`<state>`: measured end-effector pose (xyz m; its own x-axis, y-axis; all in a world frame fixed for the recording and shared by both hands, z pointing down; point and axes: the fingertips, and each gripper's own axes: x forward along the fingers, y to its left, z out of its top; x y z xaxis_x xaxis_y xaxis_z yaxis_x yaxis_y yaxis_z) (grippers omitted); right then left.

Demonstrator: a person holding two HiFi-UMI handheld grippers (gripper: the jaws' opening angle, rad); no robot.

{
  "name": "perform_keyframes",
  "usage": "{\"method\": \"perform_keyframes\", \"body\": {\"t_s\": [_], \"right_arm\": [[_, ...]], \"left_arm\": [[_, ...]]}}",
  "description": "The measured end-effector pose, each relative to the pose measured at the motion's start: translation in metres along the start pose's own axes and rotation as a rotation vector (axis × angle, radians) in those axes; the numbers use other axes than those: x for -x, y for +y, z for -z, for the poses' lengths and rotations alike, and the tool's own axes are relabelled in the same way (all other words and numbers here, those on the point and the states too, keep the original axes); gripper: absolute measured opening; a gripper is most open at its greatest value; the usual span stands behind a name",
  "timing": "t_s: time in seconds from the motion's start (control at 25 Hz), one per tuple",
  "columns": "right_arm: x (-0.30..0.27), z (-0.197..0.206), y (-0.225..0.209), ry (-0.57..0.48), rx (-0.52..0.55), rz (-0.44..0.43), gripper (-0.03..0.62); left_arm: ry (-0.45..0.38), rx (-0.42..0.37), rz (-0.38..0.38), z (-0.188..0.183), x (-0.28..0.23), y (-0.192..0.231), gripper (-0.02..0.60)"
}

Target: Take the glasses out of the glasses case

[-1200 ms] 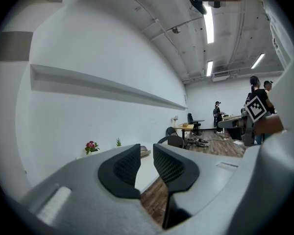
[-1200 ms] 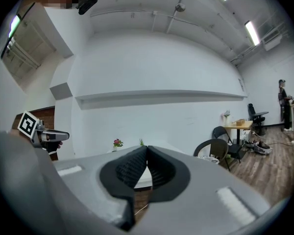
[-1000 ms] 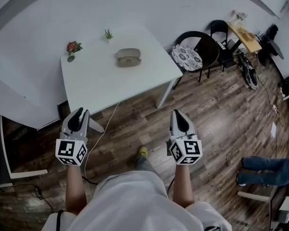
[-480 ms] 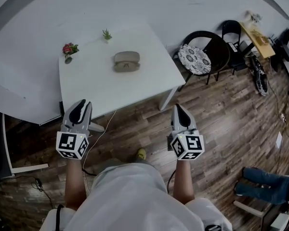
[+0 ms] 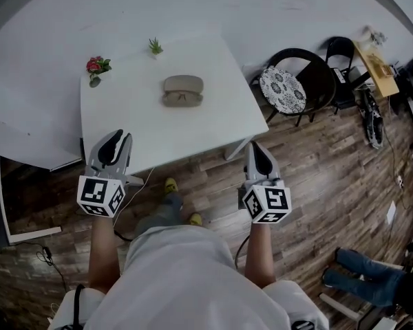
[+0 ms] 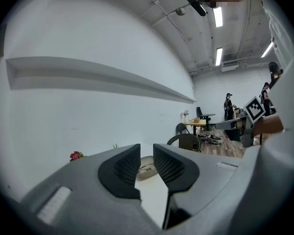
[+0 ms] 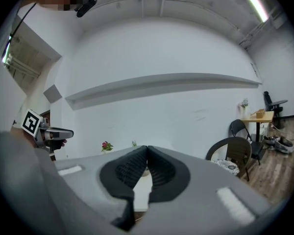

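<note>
A beige glasses case (image 5: 182, 89) lies open on the white table (image 5: 131, 122), past its middle, with the glasses resting in it. My left gripper (image 5: 118, 138) hovers over the table's front left edge, short of the case, its jaws a little apart and empty. In the left gripper view the case (image 6: 146, 166) shows in the gap ahead of the left gripper (image 6: 147, 148). My right gripper (image 5: 254, 147) hangs over the floor by the table's front right corner. In the right gripper view the right gripper (image 7: 147, 149) has its pads pressed together on nothing.
A red flower (image 5: 94, 66) and a small green plant (image 5: 155, 46) stand along the table's far edge. A black chair with a patterned cushion (image 5: 283, 85) sits to the table's right, with another chair (image 5: 340, 49) and a wooden desk (image 5: 377, 60) beyond. A person's legs (image 5: 361, 284) show at bottom right.
The person has stepped toward the table, so both grippers now sit nearer its front edge. The case has not moved. The jaws look the same.
</note>
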<state>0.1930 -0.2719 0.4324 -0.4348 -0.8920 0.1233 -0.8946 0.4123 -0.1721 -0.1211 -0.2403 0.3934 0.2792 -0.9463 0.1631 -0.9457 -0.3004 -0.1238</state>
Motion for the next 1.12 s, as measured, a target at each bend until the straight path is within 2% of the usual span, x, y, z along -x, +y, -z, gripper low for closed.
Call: {"method": "perform_keyframes", "body": {"t_s": [0.56,0.88,1.12], "right_arm": [[-0.122,-0.007,-0.011,0.078,0.028,0.073,0.003],[-0.165,-0.011,0.002,0.106,0.057,0.129,0.003],[-0.178,-0.008,0.012,0.12,0.057,0.152,0.003]], "left_arm": [[0.007,0.057,0.128,0.017,-0.138,0.07,0.089],[0.008,0.097,0.199,0.032,-0.181,0.108,0.089],[0.018,0.115,0.243,0.043,-0.189,0.118,0.089]]}}
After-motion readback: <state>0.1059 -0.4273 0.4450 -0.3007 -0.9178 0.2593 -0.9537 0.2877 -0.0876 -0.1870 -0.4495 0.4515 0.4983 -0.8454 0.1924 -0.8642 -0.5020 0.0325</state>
